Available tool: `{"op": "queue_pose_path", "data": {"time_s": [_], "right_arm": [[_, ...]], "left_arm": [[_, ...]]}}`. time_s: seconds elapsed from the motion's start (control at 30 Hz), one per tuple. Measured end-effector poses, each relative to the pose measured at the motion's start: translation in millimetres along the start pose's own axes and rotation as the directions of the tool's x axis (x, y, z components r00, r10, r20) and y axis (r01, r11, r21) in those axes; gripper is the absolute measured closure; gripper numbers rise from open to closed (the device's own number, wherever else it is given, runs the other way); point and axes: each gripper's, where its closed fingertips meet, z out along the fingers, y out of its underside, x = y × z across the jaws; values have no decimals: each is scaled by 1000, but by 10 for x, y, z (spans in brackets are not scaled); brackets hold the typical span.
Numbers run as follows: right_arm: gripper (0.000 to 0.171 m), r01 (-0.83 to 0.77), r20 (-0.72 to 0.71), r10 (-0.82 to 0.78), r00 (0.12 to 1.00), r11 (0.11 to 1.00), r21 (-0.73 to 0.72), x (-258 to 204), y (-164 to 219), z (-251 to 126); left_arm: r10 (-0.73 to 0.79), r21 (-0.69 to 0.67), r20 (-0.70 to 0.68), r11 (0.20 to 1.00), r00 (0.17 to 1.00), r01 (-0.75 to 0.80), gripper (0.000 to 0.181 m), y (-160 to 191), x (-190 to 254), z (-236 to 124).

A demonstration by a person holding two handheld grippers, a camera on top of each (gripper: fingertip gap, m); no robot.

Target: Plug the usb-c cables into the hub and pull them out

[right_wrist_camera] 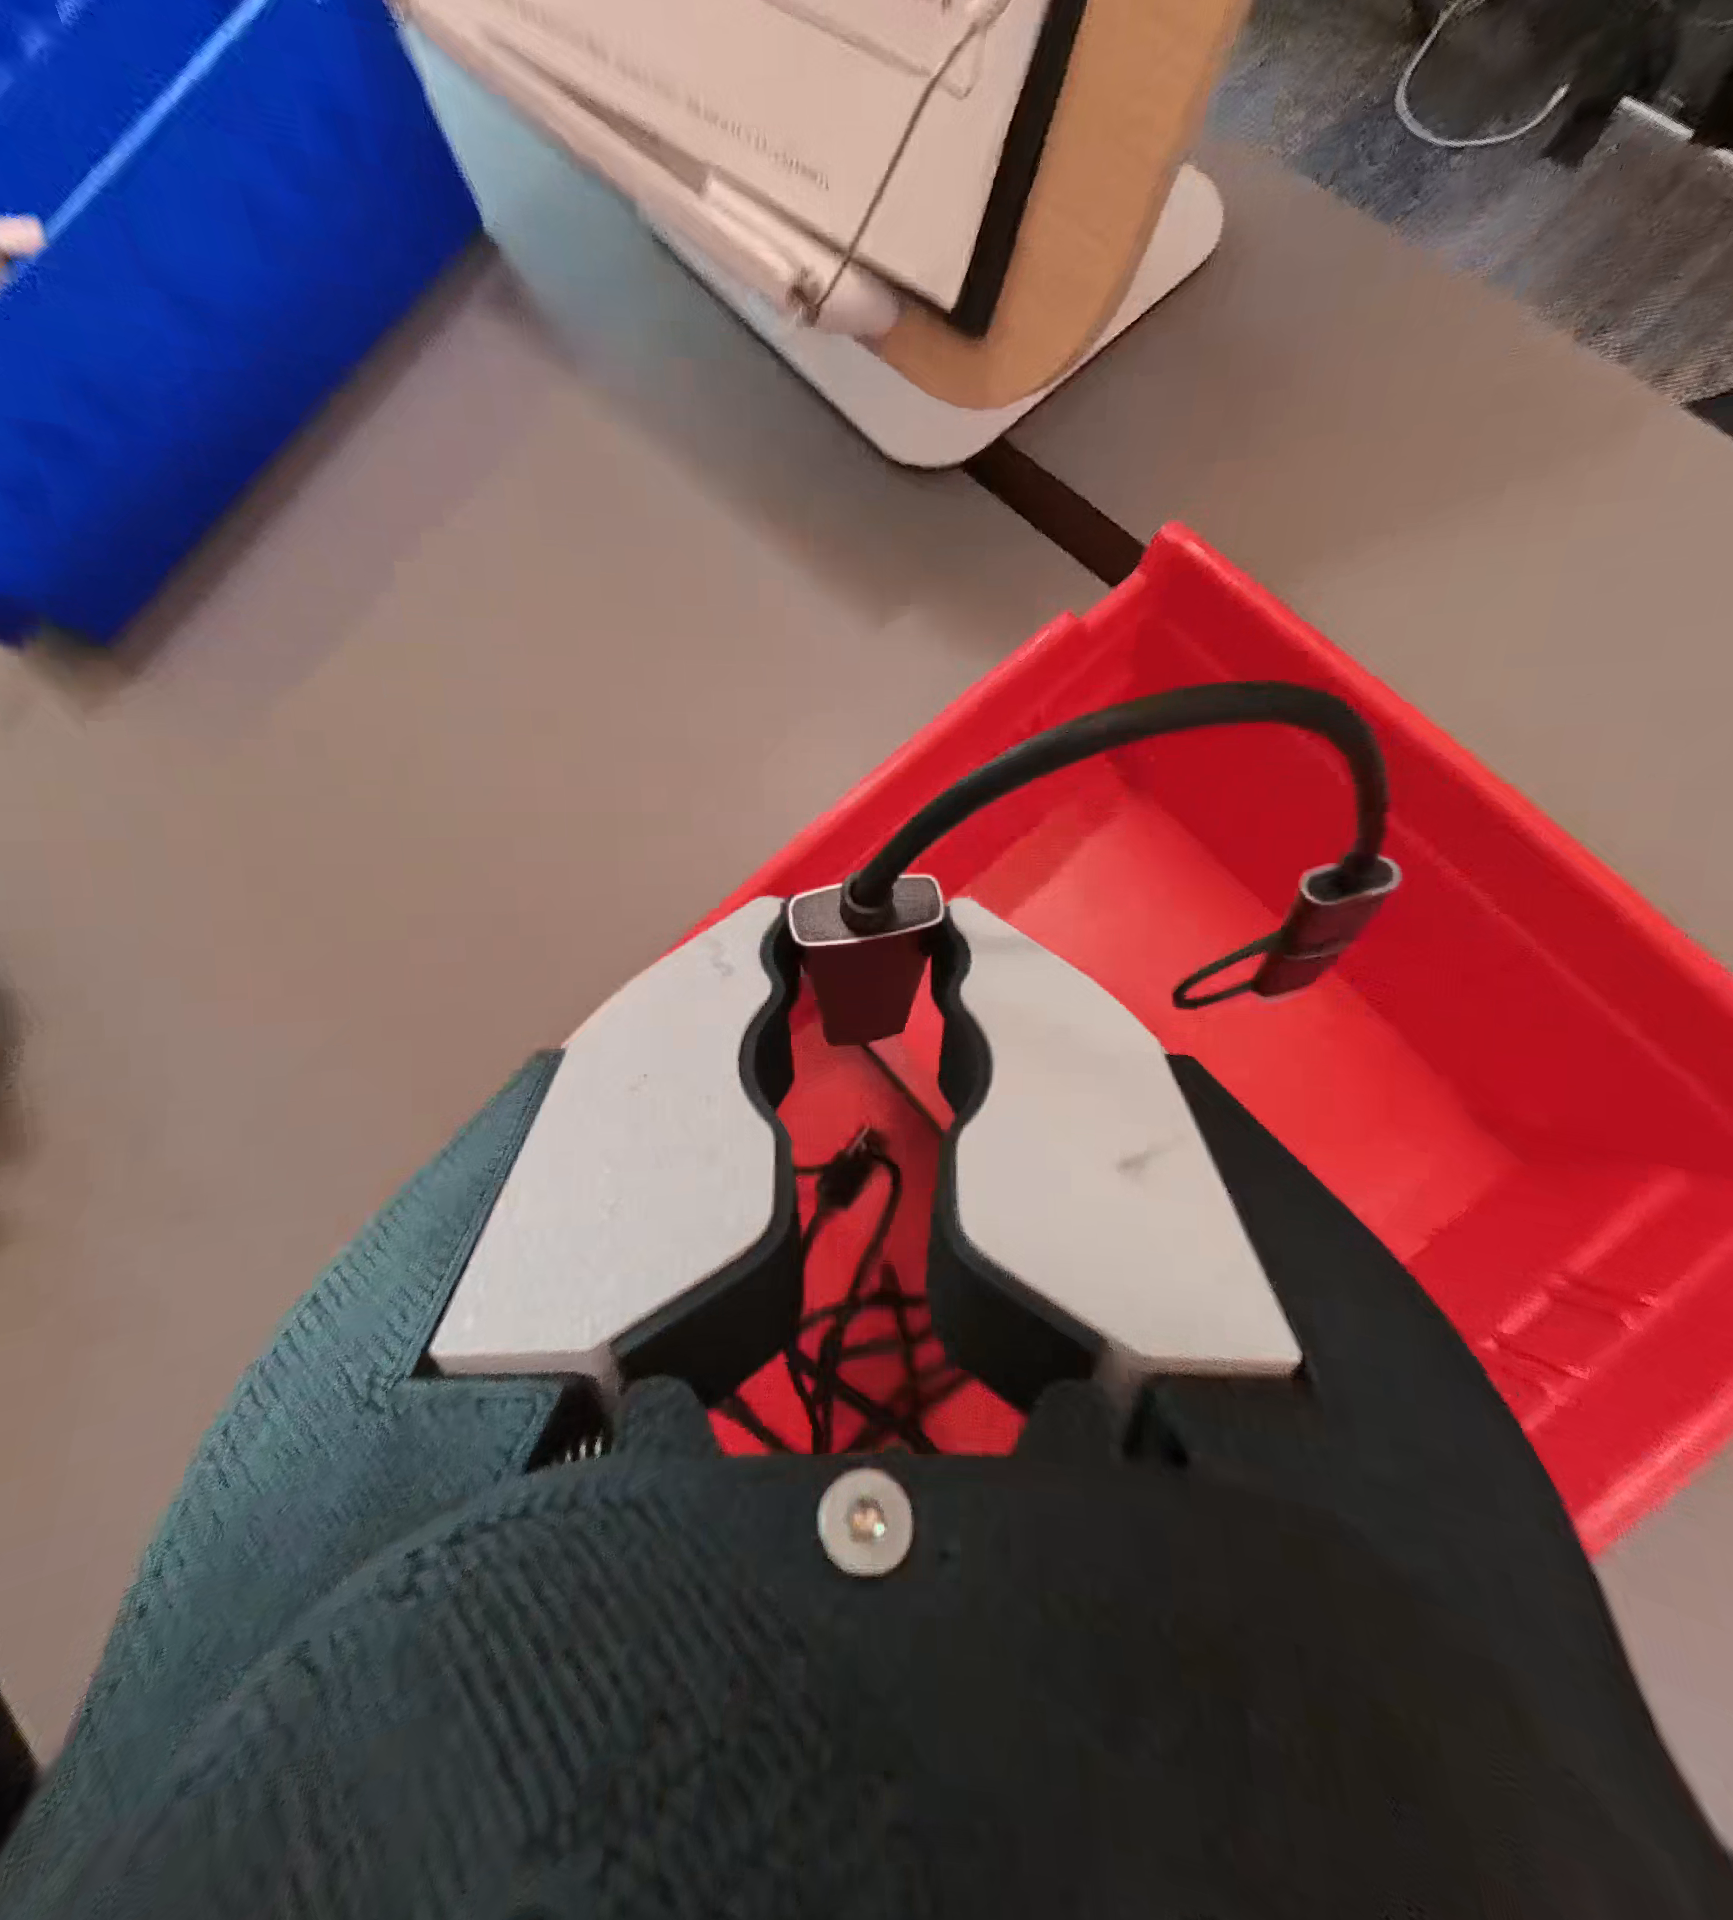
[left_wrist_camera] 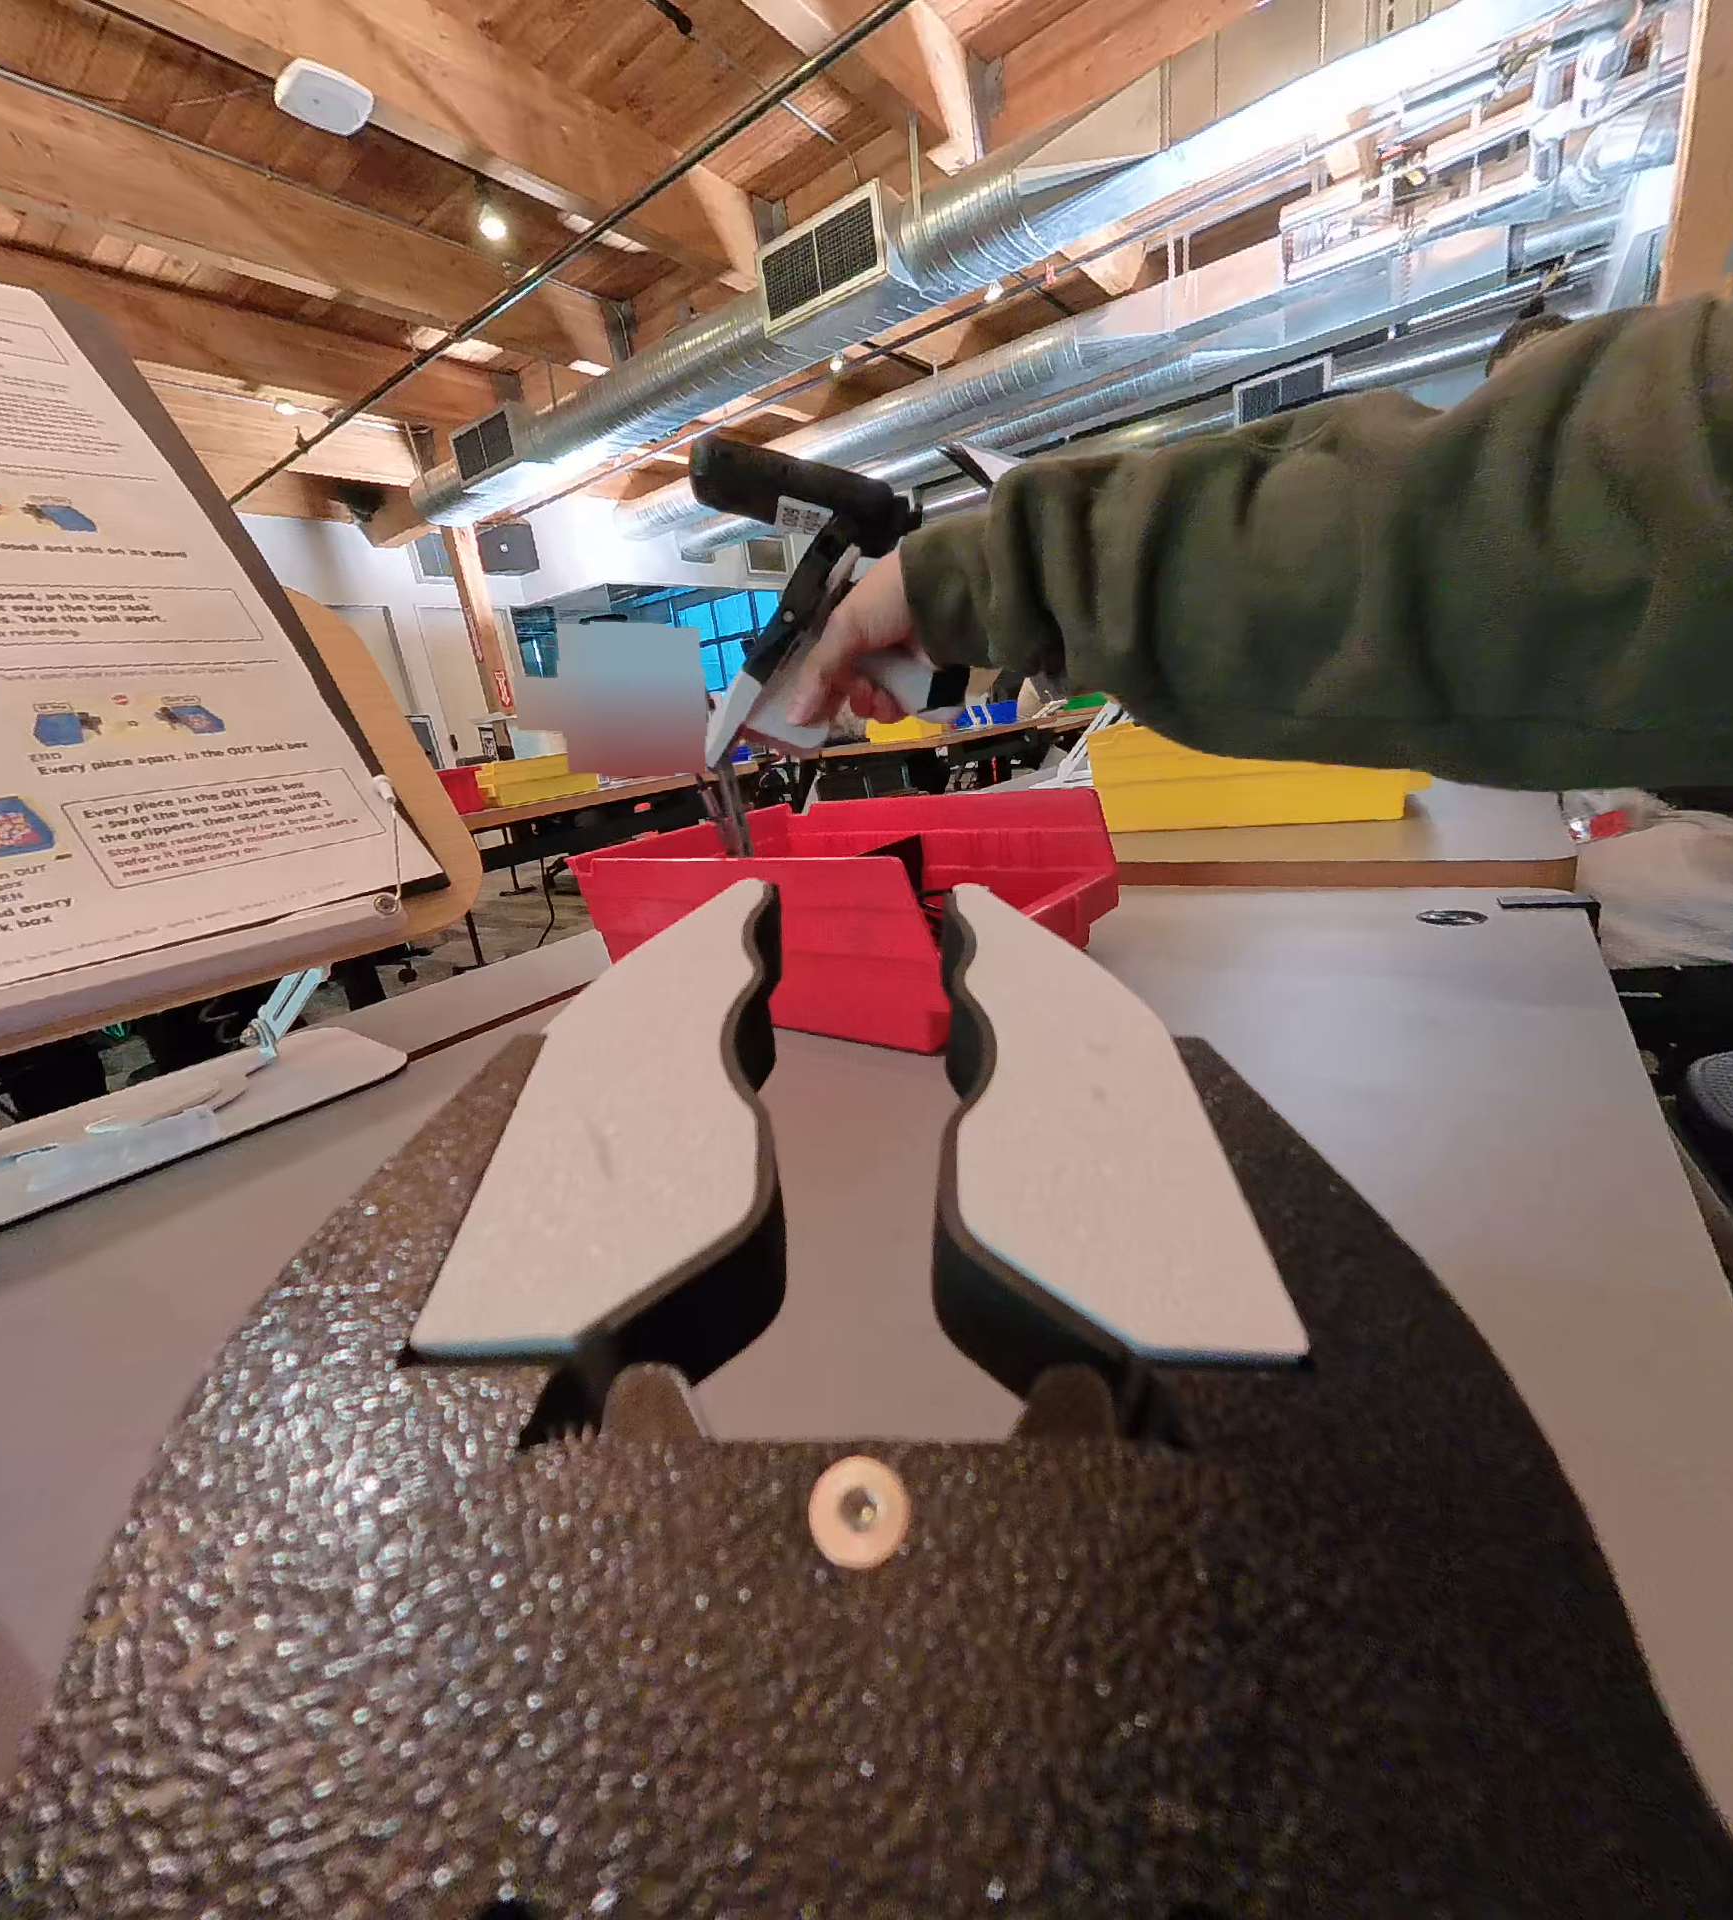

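Note:
My right gripper is shut on a dark grey hub and holds it above the red bin. The hub's short black cable arches right to a capped plug that hangs free. Thin black usb-c cables lie tangled on the bin floor below the fingers. My left gripper is open and empty, low over the table, facing the red bin. In the left wrist view the right gripper points down into the bin, held by a hand in a green sleeve.
An instruction sheet on a wooden stand is at the left, also in the right wrist view. A blue bin stands beyond it. Yellow bins sit on tables behind. The table edge runs along the right. The gap from one gripper's tips to the other's is roughly 35 cm.

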Motion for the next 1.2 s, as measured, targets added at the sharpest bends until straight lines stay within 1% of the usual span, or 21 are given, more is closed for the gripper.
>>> {"op": "queue_pose_path", "data": {"time_s": [0.03, 0.1, 0.17, 0.2, 0.3, 0.33, 0.37, 0.43, 0.5, 0.53, 0.57, 0.63, 0.67, 0.73, 0.8, 0.9, 0.97, 1.0, 1.07, 1.13, 1.2], "right_arm": [[147, -37, -30, 38, 999, 999, 32, 73, -31, 30], [147, -87, -81, 92, 992, 994, 69, 201, -34, 84], [147, -141, -125, 161, 979, 978, 154, 317, -78, 99], [147, -161, -115, 181, 977, 973, 165, 321, -66, 121], [147, -207, -20, 209, 978, 975, 81, 184, 105, 295], [136, -206, -48, 209, 977, 977, 62, 210, 158, 328], [119, -197, -111, 203, 973, 979, 62, 283, 188, 320], [109, -163, -241, 194, 951, 977, 140, 423, 142, 200], [102, -118, -288, 196, 937, 957, 265, 392, 14, 18], [102, -91, -302, 196, 933, 940, 328, 320, -52, -78], [102, -55, -299, 182, 937, 920, 387, 181, -112, -161], [101, -4, -250, 144, 957, 873, 488, -257, -180, -274], [101, 20, -205, 108, 973, 842, 539, -551, -205, -308], [104, 67, -114, 12, 993, 749, 659, -1178, -244, -330], [109, 124, -79, -97, 992, 682, 720, -1679, -191, -222], [111, 210, -112, -188, 976, 666, 716, -2017, -33, 99], [120, 272, -154, -238, 959, 622, 734, -2130, -6, 224], [120, 295, -169, -258, 951, 603, 741, -2171, -16, 264], [121, 302, -162, -288, 944, 555, 775, -2289, -38, 299], [122, 313, -160, -322, 933, 509, 802, -2380, -7, 375], [130, 294, -153, -311, 938, 479, 827, -2390, 42, 471]], "left_arm": [[-1, 0, -1, 1000, 1000, 1, 153, 0, 0, 0], [-1, 1, -1, 1000, 1000, 1, 154, 0, 1, -2], [-1, 2, -2, 1000, 1000, 1, 154, -2, 1, -2], [-2, 2, -2, 1000, 1000, 2, 154, -1, -1, -1], [0, -3, -6, 1000, 1000, 0, 154, 7, 6, 6], [1, -5, -8, 1000, 1000, -1, 154, 8, 10, 8], [3, -5, -8, 1000, 1000, -3, 154, 9, 12, 8], [4, 0, -4, 1000, 1000, -4, 155, 3, 8, 5], [2, 2, 0, 1000, 1000, -2, 154, 1, 0, 4], [2, 0, 0, 1000, 1000, -2, 154, 2, 0, 6], [3, -2, 2, 1000, 1000, -3, 154, 4, -1, 8], [4, -3, 5, 1000, 1000, -4, 154, 7, -5, 11], [2, -1, 14, 1000, 1000, -2, 154, 3, -17, 8], [-17, 14, 39, 1000, 999, 17, 154, -13, -69, -3], [-66, 30, 82, 998, 994, 64, 154, -23, -173, -19], [-138, -18, 185, 989, 973, 144, 154, -22, -398, -91], [-149, -61, 314, 982, 938, 176, 150, -156, -655, -220], [-147, -83, 403, 977, 903, 196, 149, -251, -840, -328], [-123, -160, 608, 949, 784, 273, 149, -362, -1299, -651], [-32, -272, 733, 902, 679, 337, 140, -384, -1739, -987], [52, -379, 798, 818, 601, 432, 129, -274, -2133, -1257]]}}
